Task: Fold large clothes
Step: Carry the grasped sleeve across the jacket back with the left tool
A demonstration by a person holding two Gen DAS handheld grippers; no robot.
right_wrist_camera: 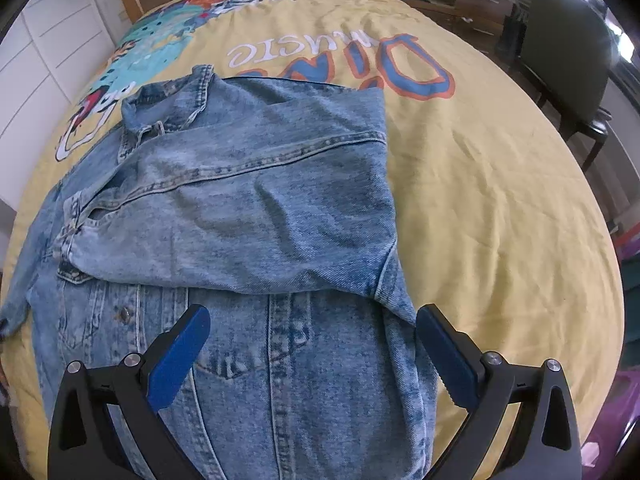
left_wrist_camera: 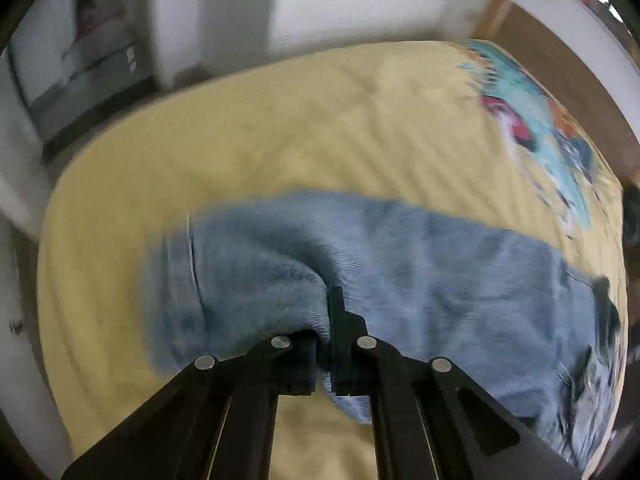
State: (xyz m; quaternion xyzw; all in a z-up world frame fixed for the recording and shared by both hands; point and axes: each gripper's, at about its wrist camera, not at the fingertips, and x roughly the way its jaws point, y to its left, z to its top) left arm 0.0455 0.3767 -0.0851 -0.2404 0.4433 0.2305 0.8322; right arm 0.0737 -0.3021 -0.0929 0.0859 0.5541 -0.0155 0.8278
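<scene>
1. One denim jacket (right_wrist_camera: 248, 208) lies spread on one yellow bedspread (right_wrist_camera: 500, 200), with a sleeve folded across its body.
2. The left gripper (left_wrist_camera: 326, 344) is clenched on a fold of the jacket.
3. The right gripper (right_wrist_camera: 312, 356) hangs released above the jacket's lower part.

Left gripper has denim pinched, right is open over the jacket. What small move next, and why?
Probably carry the left gripper across and lay its pinched fold over the denim jacket. Its jaws are shut on cloth, so that side looks unfinished, while one sleeve already lies folded across the body. The right gripper hangs open, free to steady the fabric on the yellow bedcover.
</scene>
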